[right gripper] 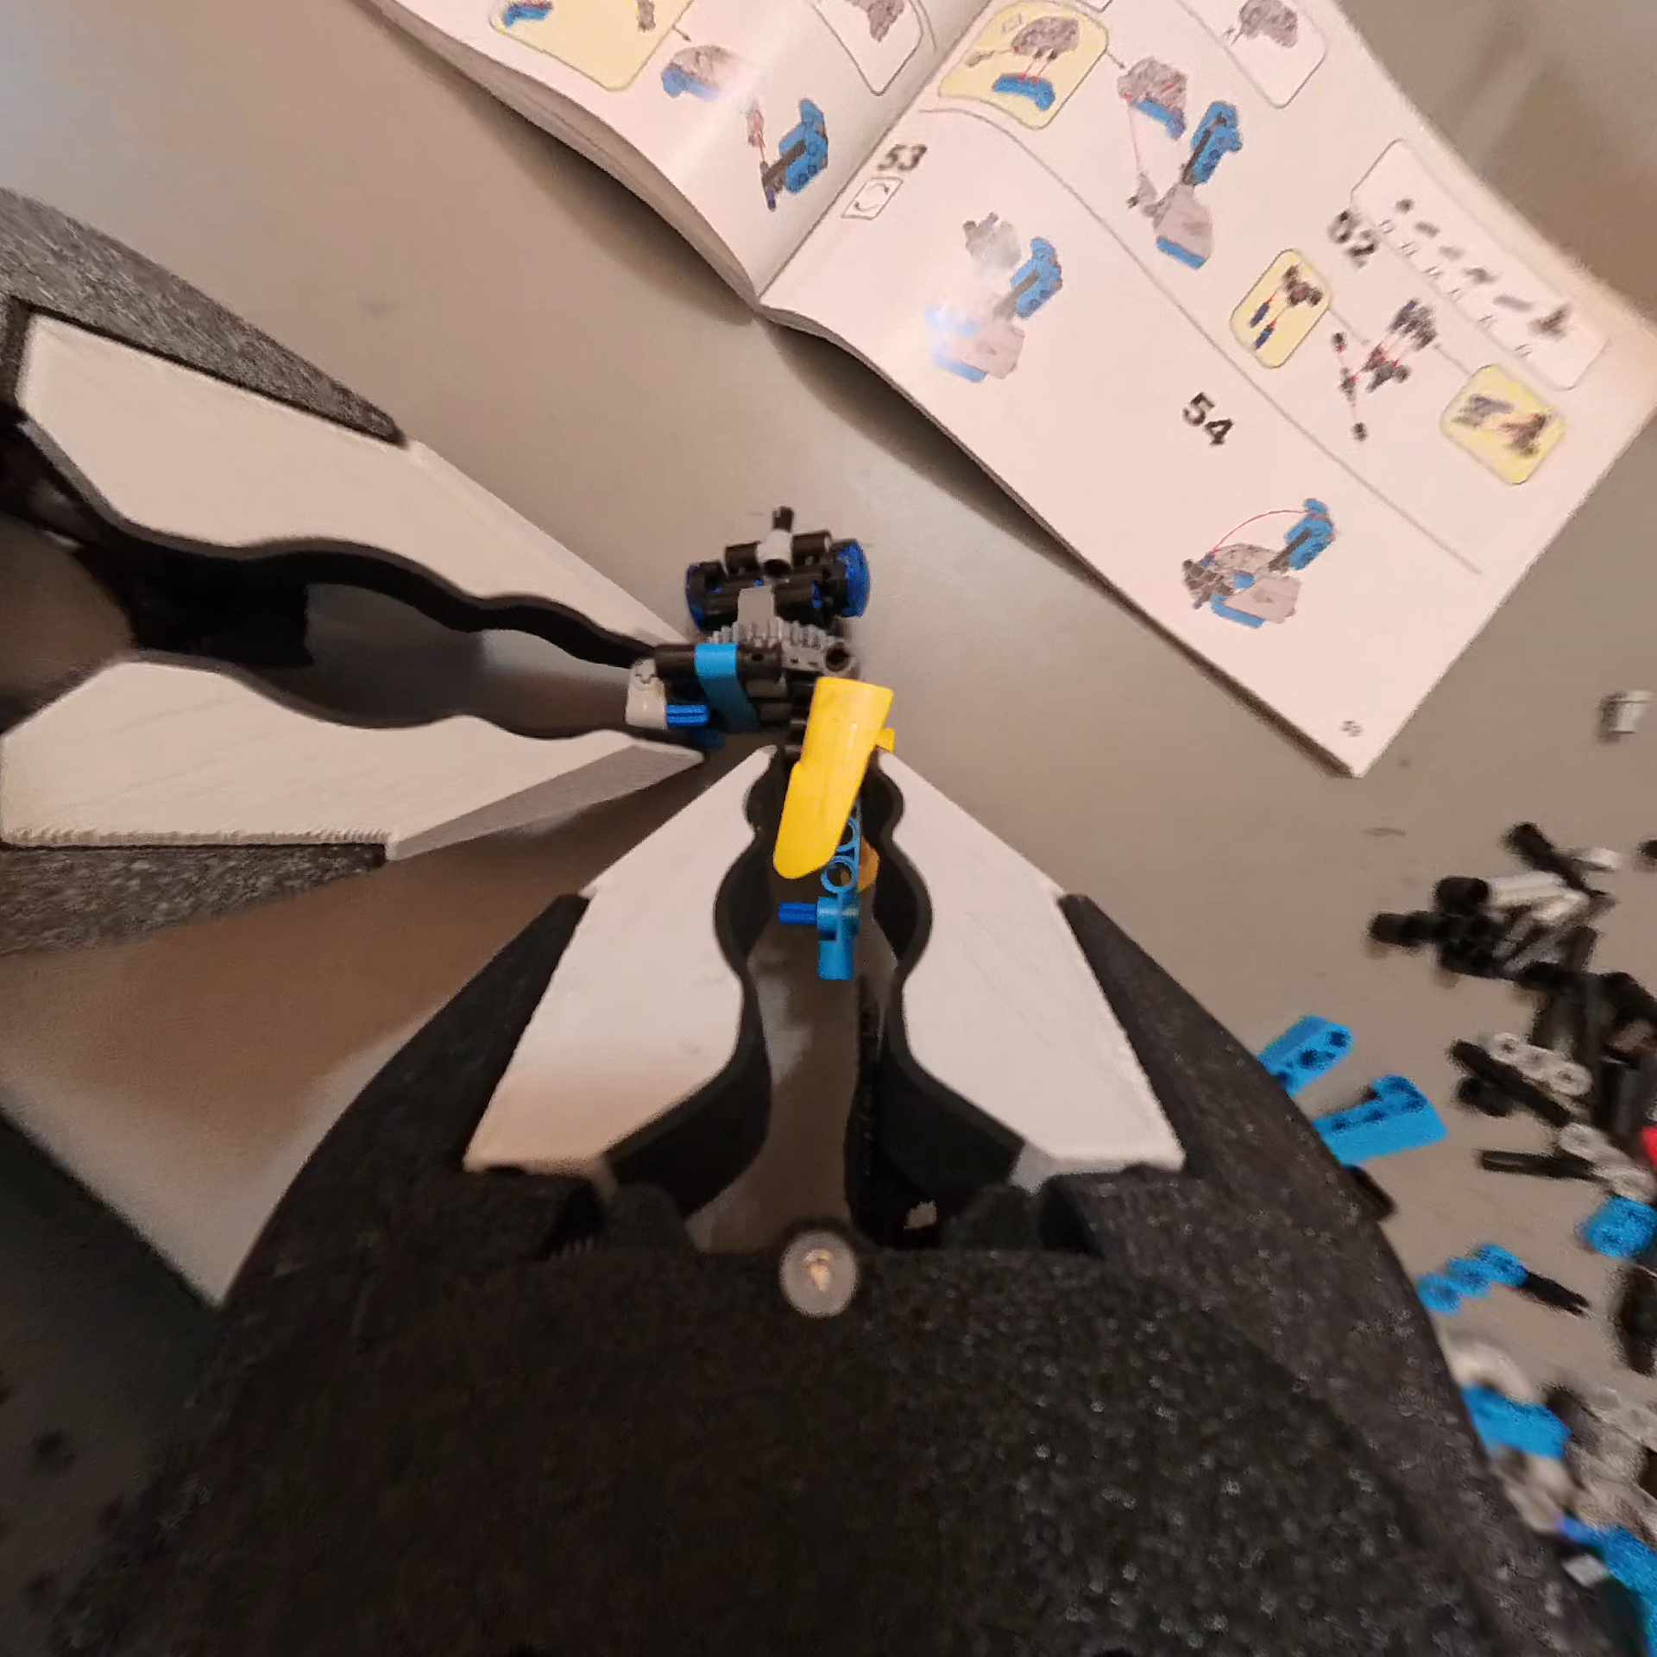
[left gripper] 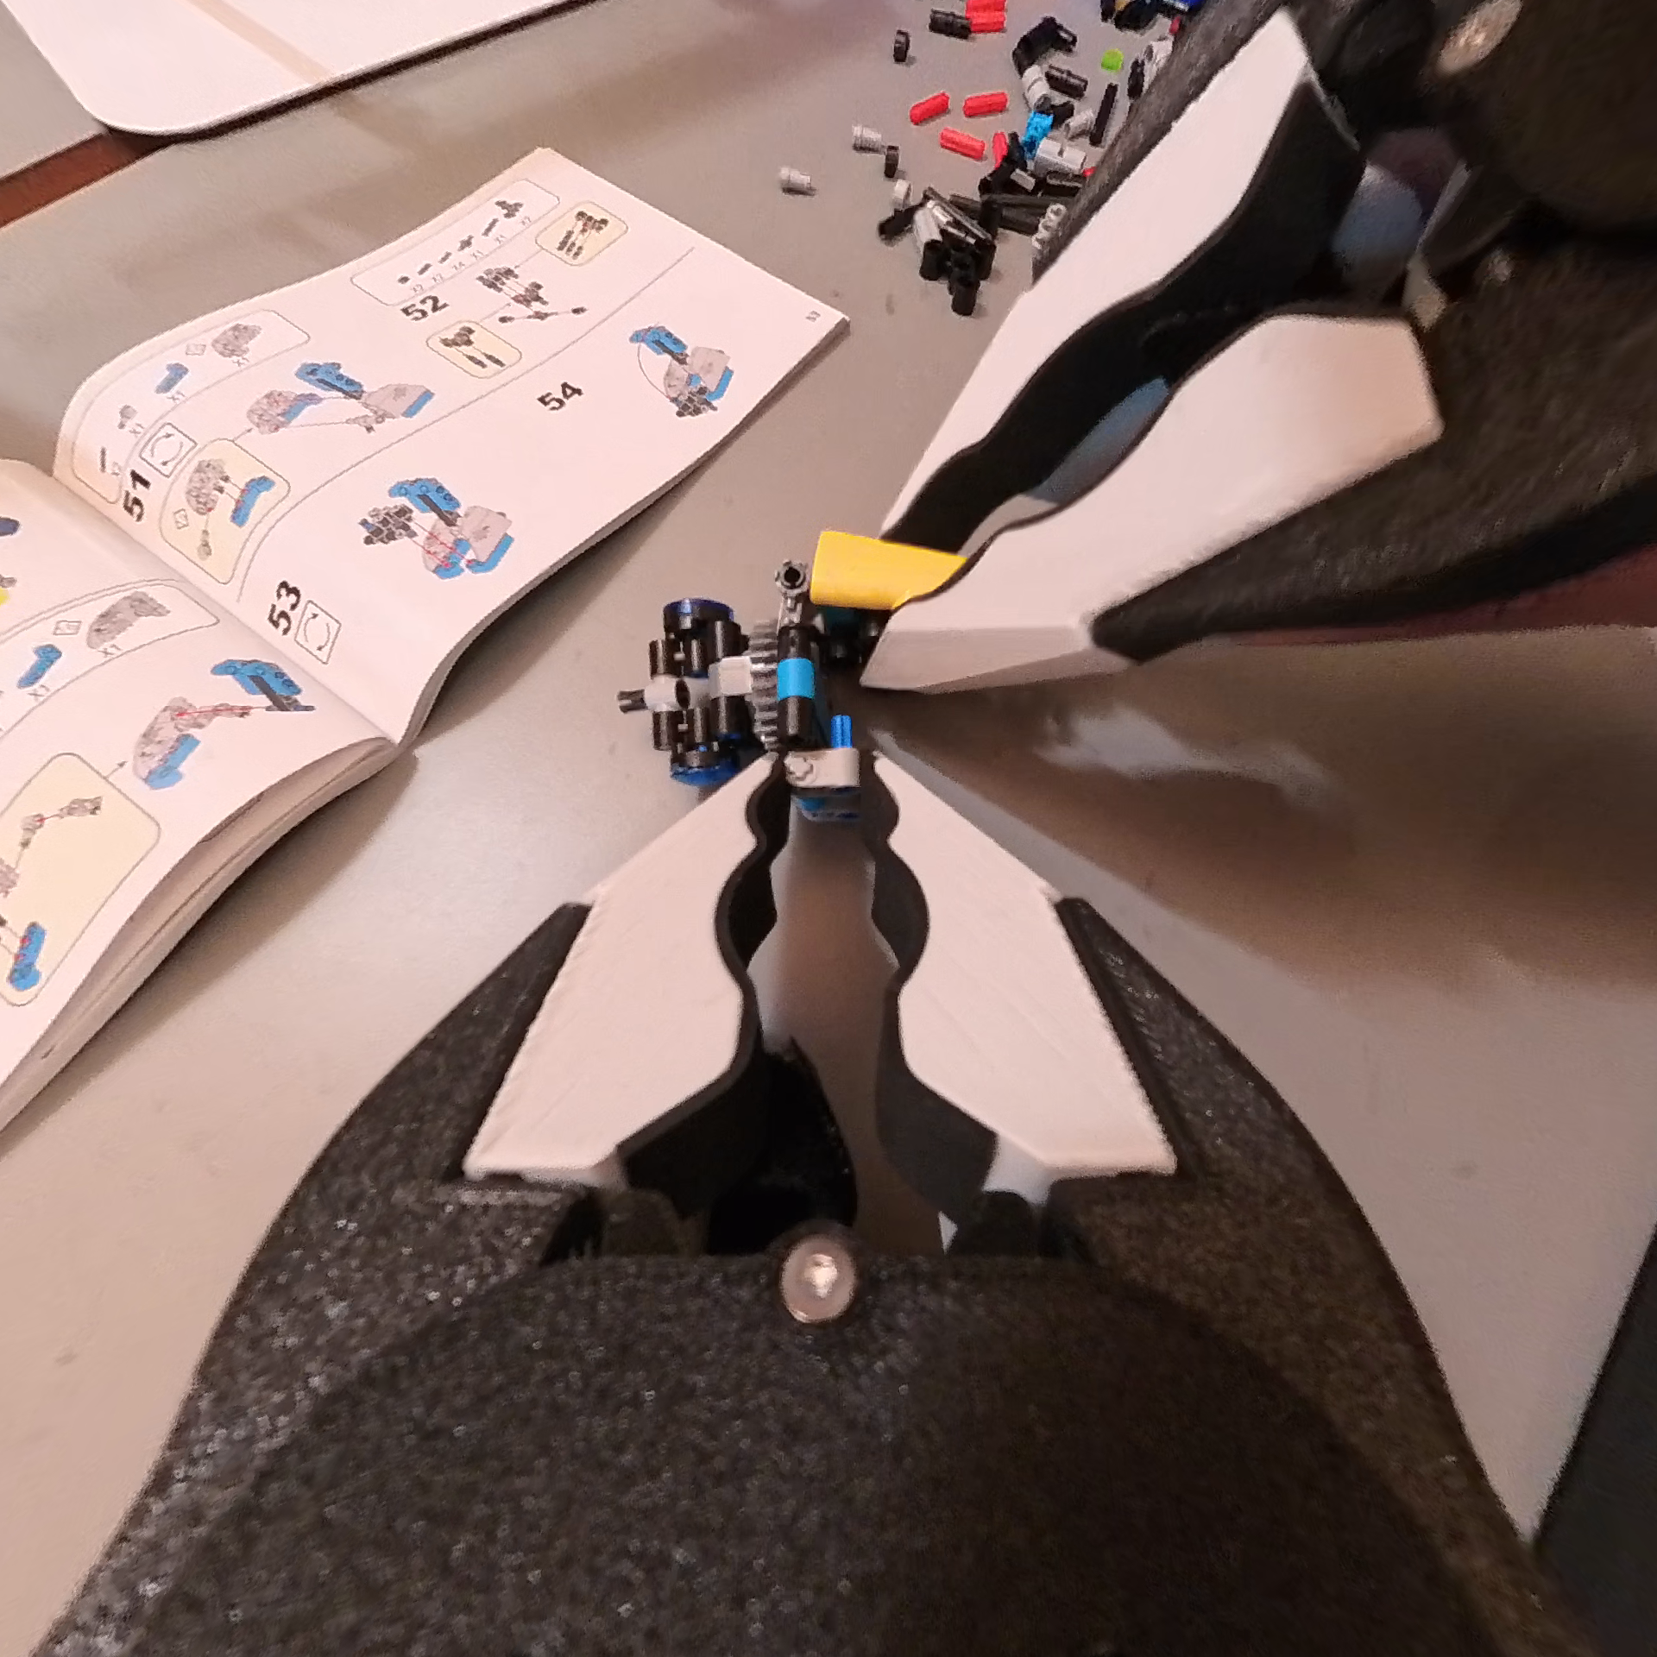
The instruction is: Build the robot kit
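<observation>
Left wrist view first: we see our left gripper (left gripper: 820, 771) closed narrowly on the near end of a small brick assembly (left gripper: 744, 690), its white fingers (left gripper: 681, 861) pinching a grey and blue connector. The assembly is a cluster of black and blue pieces with a grey gear, and it seems to be held just above the grey table (left gripper: 538, 941), though we cannot be sure it is clear of it. From the upper right the right gripper (left gripper: 883, 619) reaches in and meets the same assembly at its other side, clamped on a yellow curved panel (left gripper: 874, 569). To the left an open instruction booklet (left gripper: 359, 466) lies flat on the table. Farther back, at the upper right, a pile of loose pieces (left gripper: 995, 152) in black, red, grey and blue is scattered.

Right wrist view shows us the right gripper (right gripper: 825, 762) narrow around the yellow curved panel (right gripper: 829, 776), with a blue beam (right gripper: 838, 915) hanging back between its fingers. The left gripper (right gripper: 690, 708) comes in from the left and holds the assembly (right gripper: 771, 628) beside the panel. Beyond lies the booklet (right gripper: 1121, 359), and loose pieces (right gripper: 1524, 1031) sit at the right.
</observation>
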A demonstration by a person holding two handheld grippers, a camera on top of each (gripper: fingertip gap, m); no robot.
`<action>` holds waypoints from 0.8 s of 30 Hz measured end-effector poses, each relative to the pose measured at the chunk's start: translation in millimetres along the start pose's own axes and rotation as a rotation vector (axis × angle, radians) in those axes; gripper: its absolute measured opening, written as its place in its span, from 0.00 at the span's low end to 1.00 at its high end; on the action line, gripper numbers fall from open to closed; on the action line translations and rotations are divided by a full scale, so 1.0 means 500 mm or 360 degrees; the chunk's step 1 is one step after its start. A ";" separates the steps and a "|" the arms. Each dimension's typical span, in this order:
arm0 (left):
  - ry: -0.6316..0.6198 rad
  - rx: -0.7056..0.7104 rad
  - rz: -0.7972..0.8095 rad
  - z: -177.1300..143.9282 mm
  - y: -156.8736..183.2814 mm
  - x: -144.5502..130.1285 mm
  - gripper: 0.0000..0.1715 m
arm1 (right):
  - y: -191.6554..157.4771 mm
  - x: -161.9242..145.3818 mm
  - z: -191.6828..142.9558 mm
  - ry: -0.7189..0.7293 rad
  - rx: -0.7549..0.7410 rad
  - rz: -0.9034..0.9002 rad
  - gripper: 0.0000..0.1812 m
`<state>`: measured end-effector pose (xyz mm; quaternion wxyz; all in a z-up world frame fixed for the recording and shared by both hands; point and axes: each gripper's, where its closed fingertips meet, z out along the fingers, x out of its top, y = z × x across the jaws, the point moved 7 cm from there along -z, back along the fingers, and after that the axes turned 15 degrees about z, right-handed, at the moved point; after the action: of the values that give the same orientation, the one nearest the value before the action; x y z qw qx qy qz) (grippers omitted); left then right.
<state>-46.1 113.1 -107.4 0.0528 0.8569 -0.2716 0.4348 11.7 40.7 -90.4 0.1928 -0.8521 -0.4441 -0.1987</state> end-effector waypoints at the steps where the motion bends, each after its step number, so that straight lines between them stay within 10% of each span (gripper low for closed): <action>1: 0.0002 -0.0006 -0.0005 0.000 0.000 0.000 0.09 | 0.005 0.000 0.000 -0.0007 0.0071 0.0039 0.09; 24: -0.0001 -0.0007 0.0085 -0.003 -0.002 -0.002 0.08 | 0.024 -0.005 0.005 0.0024 0.0335 -0.0016 0.09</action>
<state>-47.0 114.7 -106.9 0.0430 0.8493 -0.2954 0.4353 20.7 34.0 -95.4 0.2836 -0.8234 -0.4652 -0.1583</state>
